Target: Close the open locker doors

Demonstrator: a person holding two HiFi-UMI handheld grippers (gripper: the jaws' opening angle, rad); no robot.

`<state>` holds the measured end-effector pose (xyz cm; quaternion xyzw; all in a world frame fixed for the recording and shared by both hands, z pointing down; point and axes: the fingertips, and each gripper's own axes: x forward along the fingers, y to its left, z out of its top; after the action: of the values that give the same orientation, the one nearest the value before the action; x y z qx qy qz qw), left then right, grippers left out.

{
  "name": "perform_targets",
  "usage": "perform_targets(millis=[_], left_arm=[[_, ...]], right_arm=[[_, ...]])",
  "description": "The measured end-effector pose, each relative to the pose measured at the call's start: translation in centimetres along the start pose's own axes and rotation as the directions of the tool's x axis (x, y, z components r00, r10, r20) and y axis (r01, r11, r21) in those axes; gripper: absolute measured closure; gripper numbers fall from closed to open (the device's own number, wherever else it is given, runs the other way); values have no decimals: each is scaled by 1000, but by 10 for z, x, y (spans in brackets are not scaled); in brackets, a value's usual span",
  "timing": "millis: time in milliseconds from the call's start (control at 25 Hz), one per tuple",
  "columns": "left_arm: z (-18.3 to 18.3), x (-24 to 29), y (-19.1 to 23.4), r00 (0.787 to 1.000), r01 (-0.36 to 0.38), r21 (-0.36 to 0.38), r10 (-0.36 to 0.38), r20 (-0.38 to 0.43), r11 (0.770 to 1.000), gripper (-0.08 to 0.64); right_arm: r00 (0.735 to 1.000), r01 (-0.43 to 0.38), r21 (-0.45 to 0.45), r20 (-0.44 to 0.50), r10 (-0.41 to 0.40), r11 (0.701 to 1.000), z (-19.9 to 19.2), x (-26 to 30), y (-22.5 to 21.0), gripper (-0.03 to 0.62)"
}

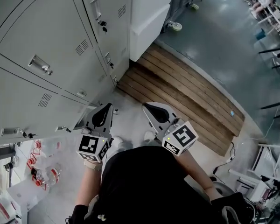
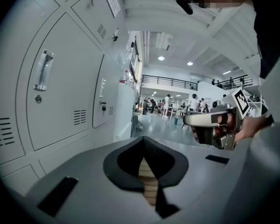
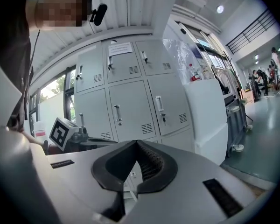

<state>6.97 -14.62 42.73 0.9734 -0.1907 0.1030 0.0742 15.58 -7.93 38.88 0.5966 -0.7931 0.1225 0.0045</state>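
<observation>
Head view first: where do the lockers stand?

Upper left. The pale grey metal lockers (image 1: 51, 41) rise from the pale floor (image 1: 130, 125). Their foot meets the near left corner of the brown slatted wooden platform (image 1: 186, 97).

Is any door swung out?

The doors I can see, each with a silver handle (image 1: 39, 65) and vent slots, lie flush. The right gripper view shows rows of them flat as well. The lowest row, just beside the left gripper (image 1: 107, 108), sits in shadow, and I cannot tell whether one is ajar there.

How are the jaws?

The left gripper's jaws are pressed together with nothing between them. Only platform slats show through the gap behind the tips. The right gripper (image 1: 148, 107) has its tips meeting too, and it carries nothing.

Where do they sit?

Side by side over the floor, by the platform's near left corner. Their tips lean towards each other but stay apart. The left one is close to the locker foot.

Anything else down there?

Clear plastic bottles with red labels (image 1: 46, 174) lie on the floor at the lower left, near the locker foot. A white cabinet (image 1: 149, 13) stands just beside the lockers at the platform's far left edge.
</observation>
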Motion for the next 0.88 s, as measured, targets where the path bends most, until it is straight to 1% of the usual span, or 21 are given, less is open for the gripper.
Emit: perform_targets(millis=[80,200,360,480,880], left_arm=[[10,4,-10,999,36,5,-36,13,999,541],[22,8,-18,998,56,18,-57,28,998,541],[19,12,-23,997,75,16,-75,27,997,541],[18,12,-23,997,76,10,-76,23,997,541],[14,6,-12,998,58,-9,-58,19,998,541]], right_arm=[[1000,12,-4,12,-12,1000,5,-7,-3,563],[999,25,-5,25,-25,1000,9,-14,-8,563],[998,47,-29,31,-46,998,11,-21,-12,563],[998,57,-38,30,-56,998,11,-22,-15,563],[999,42,-25,19,-41,999,8,-13,-9,563]])
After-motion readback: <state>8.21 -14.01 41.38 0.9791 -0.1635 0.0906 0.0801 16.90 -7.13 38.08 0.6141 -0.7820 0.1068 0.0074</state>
